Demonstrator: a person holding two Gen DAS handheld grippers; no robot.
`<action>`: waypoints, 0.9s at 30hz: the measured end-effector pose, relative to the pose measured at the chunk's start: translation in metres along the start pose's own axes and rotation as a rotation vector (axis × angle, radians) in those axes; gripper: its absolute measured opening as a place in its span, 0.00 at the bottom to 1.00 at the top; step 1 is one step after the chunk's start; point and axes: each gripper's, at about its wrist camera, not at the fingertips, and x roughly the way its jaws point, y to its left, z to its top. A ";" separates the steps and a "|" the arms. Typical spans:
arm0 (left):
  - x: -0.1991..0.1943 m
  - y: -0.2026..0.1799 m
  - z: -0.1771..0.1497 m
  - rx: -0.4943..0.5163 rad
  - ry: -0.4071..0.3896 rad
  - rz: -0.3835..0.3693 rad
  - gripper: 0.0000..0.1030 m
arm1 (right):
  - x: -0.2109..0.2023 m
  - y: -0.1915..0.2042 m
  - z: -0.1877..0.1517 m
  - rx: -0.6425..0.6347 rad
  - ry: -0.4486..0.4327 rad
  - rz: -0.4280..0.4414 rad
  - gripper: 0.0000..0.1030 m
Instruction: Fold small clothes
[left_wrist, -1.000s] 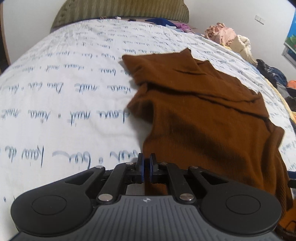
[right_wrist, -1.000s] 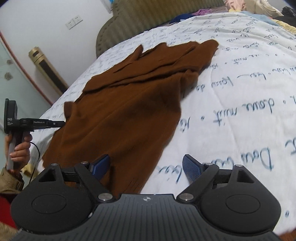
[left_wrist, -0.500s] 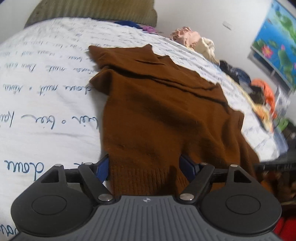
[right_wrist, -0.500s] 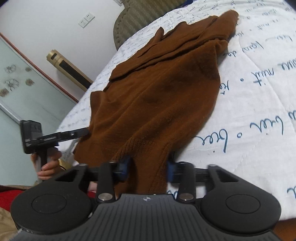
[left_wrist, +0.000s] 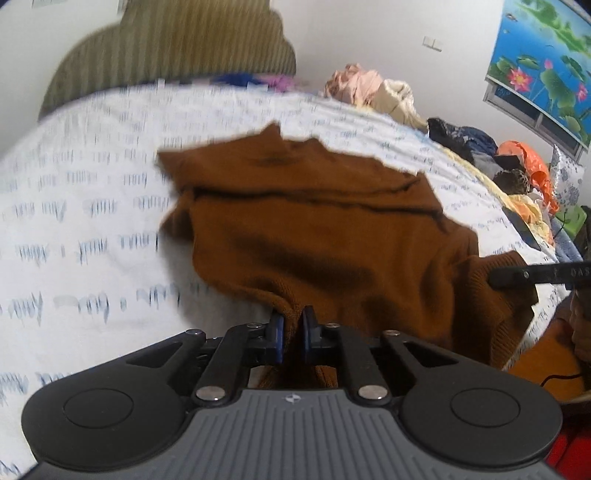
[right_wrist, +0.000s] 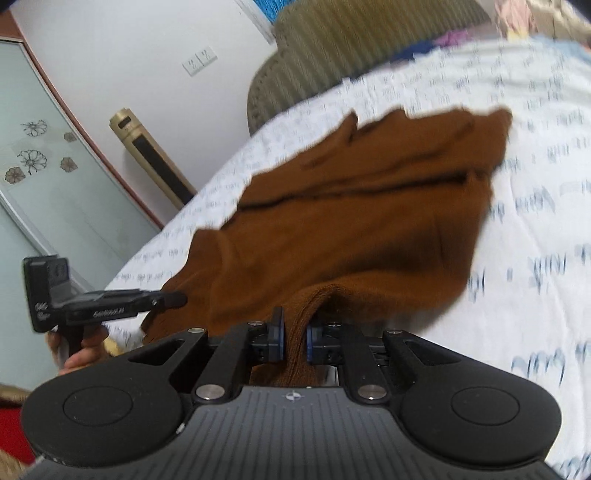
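Note:
A brown knit sweater (left_wrist: 314, 229) lies spread on the white bedspread (left_wrist: 74, 221), sleeves folded across its far part. My left gripper (left_wrist: 291, 325) is shut on the sweater's near ribbed hem and lifts it a little. My right gripper (right_wrist: 294, 332) is shut on the hem at the other near corner of the sweater (right_wrist: 351, 221). The other gripper shows at the right edge of the left wrist view (left_wrist: 532, 275) and at the left of the right wrist view (right_wrist: 92, 306).
An olive striped headboard (left_wrist: 173, 48) stands at the far end of the bed. Piled clothes (left_wrist: 373, 88) and bags (left_wrist: 517, 158) lie along the bed's right side. A gold tower fan (right_wrist: 151, 158) and a glass door (right_wrist: 44, 177) are left of the bed.
Both grippers closed on the sweater's near hem and raised it; the left one was open around the hem half a second ago. Both views are now blurred by motion.

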 end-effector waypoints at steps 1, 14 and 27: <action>-0.003 -0.004 0.006 0.011 -0.019 0.010 0.09 | -0.001 0.001 0.005 -0.009 -0.018 -0.011 0.15; 0.019 -0.028 0.092 0.065 -0.123 0.141 0.09 | 0.012 -0.007 0.073 -0.073 -0.232 -0.160 0.15; 0.085 -0.027 0.116 0.040 -0.004 0.262 0.09 | 0.043 -0.032 0.087 -0.015 -0.274 -0.259 0.15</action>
